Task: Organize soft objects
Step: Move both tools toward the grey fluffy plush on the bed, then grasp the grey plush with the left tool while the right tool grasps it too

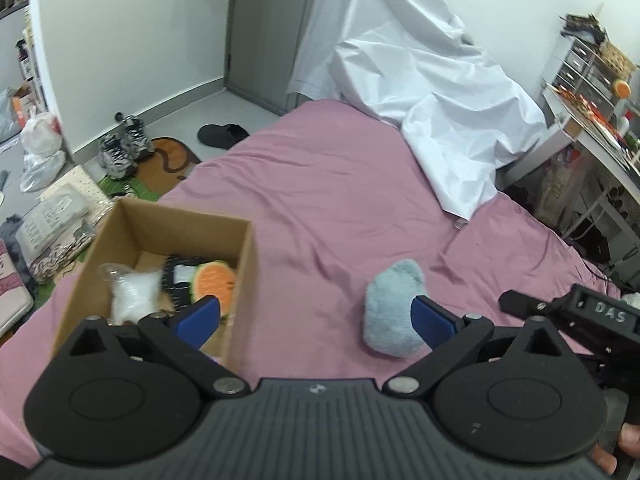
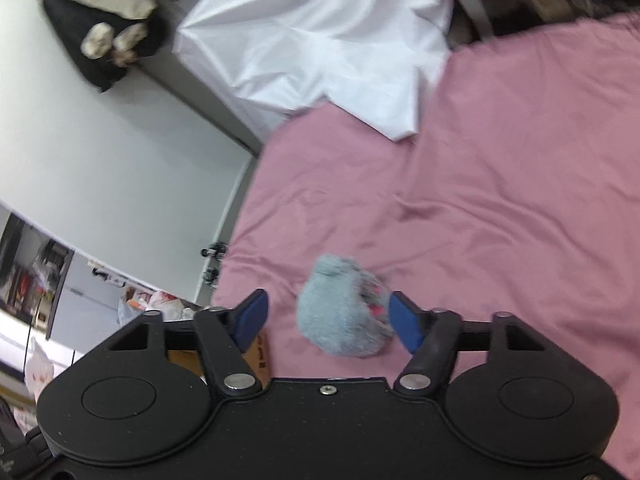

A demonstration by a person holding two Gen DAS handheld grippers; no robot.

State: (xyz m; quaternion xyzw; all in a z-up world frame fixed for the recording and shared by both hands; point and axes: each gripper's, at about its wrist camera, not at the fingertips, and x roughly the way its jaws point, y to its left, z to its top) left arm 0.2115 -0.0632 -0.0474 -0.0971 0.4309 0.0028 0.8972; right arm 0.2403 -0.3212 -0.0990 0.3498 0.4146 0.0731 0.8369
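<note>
A bed (image 1: 328,184) covered in pink sheeting is being shown in both views, with a crumpled white sheet (image 1: 432,92) lying over its far end. A cardboard box (image 1: 240,280) is standing open on the bed's left side, and inside it a bag (image 1: 130,294) of white material, a dark item and a watermelon plush (image 1: 214,280) are being held. A grey-blue plush (image 1: 394,308) is lying on the pink sheeting to the right of the box, apart from it. In the right wrist view the same plush (image 2: 344,312) is seen between the blue pads of the right tongs (image 2: 326,320), which are spread wide and gripping nothing; the right pad sits just beside the plush, though contact cannot be judged. The left tongs (image 1: 316,316) are likewise spread wide and empty, with the left pad over the box's near wall and the right pad in front of the plush. Shoes (image 1: 124,148) are lying on the floor beyond the bed.
</note>
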